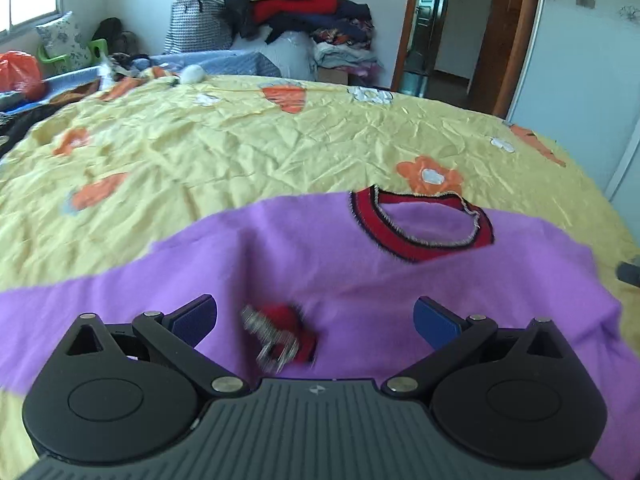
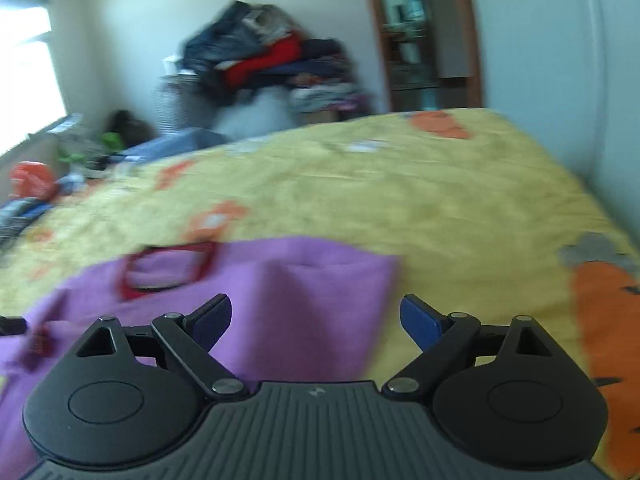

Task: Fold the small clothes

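A small purple sweater (image 1: 328,272) with a red and black collar (image 1: 424,224) lies flat on the yellow bedspread (image 1: 240,152). A red and silver decoration (image 1: 280,336) sits on its chest, blurred. My left gripper (image 1: 316,320) hovers over the sweater's chest, open, with nothing between its blue pads. In the right wrist view the same sweater (image 2: 312,296) shows with its right side folded over, its edge straight. My right gripper (image 2: 316,320) stands open above that folded edge and holds nothing.
A tall pile of clothes (image 1: 288,4) stands beyond the far side of the bed, next to a doorway (image 1: 452,28). More clutter and an orange bag (image 1: 20,72) lie at the far left. The bedspread's right edge (image 2: 592,208) drops beside a white wall.
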`<act>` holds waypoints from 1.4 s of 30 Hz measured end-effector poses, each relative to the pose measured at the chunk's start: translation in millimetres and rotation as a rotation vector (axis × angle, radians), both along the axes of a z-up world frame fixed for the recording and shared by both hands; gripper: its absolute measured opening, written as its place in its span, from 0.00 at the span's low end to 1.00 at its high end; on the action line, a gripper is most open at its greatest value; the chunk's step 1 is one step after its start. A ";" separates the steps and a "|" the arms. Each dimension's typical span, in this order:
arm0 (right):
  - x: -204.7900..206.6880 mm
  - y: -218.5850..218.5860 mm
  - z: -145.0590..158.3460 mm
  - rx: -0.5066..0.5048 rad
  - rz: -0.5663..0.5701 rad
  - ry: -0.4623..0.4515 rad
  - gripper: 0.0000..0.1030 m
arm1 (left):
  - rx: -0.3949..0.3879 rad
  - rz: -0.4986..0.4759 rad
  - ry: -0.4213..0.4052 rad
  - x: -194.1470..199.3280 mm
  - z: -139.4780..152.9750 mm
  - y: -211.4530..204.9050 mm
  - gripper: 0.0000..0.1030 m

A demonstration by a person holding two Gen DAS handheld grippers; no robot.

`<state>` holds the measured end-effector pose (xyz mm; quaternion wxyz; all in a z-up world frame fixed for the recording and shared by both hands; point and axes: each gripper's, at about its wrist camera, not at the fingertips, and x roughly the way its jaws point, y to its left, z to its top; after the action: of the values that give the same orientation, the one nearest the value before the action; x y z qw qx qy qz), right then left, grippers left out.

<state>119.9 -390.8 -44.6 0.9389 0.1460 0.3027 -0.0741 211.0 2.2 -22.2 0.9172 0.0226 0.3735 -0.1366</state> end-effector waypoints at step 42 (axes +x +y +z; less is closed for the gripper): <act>34.1 222.6 5.8 -0.263 0.647 -0.106 0.91 | 0.413 0.345 -0.104 22.4 -27.1 118.2 1.00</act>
<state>154.0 -168.1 -38.8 0.9390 -0.0758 0.2718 0.1965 233.4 120.4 -49.2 0.9207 0.1523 0.3443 0.1023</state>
